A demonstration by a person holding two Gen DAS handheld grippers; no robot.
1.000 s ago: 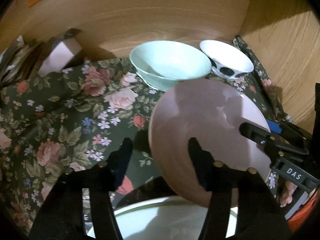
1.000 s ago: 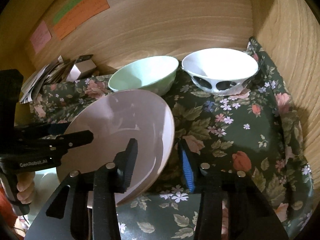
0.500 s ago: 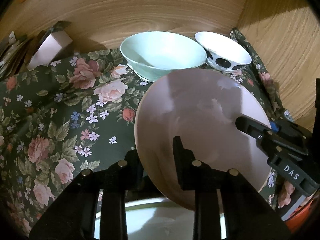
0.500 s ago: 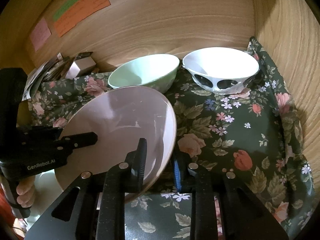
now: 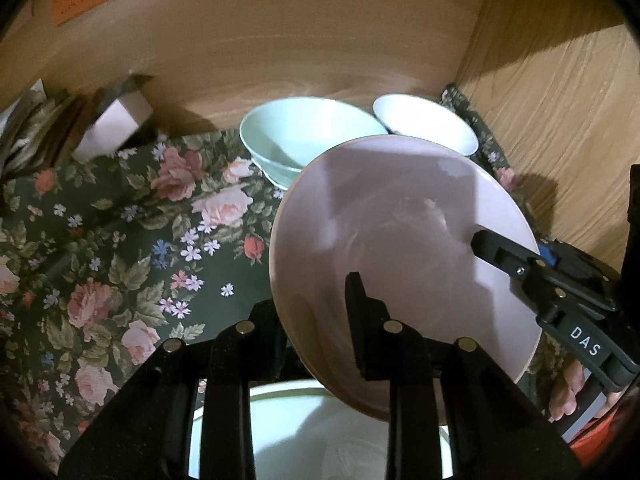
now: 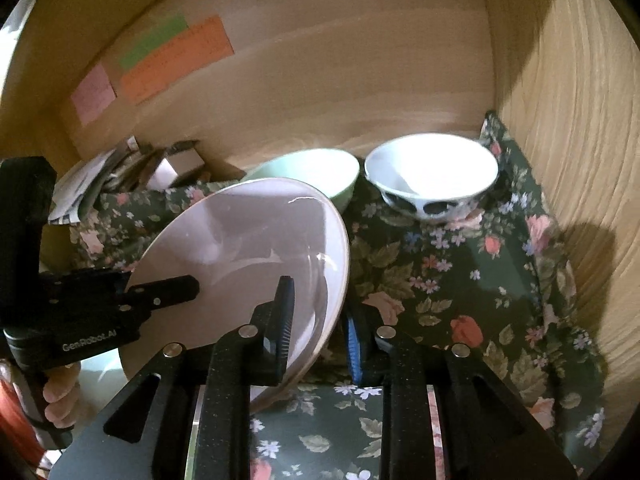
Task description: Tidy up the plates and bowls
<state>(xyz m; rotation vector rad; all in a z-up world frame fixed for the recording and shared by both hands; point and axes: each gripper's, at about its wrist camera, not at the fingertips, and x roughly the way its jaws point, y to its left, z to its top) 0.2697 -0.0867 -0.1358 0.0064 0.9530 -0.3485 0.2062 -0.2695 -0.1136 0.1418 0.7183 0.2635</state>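
Pink plate (image 5: 400, 240), tilted, above floral cloth (image 5: 120, 220); left gripper (image 5: 316, 312) and right gripper (image 6: 320, 316) both clamped on rim; mint bowl (image 5: 304, 140), white bowl (image 6: 432, 172) behind.

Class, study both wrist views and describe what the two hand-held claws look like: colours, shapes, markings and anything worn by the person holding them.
Both are matte black, with two flat angular fingers carrying round silver fasteners. The left claw bears white lettering "GenRobot.AI" on its body. The right claw has ribbed blue pads on its fingers and is marked "DAS" in white. Beside each grip something orange-red shows; whether it is a sleeve cannot be told.
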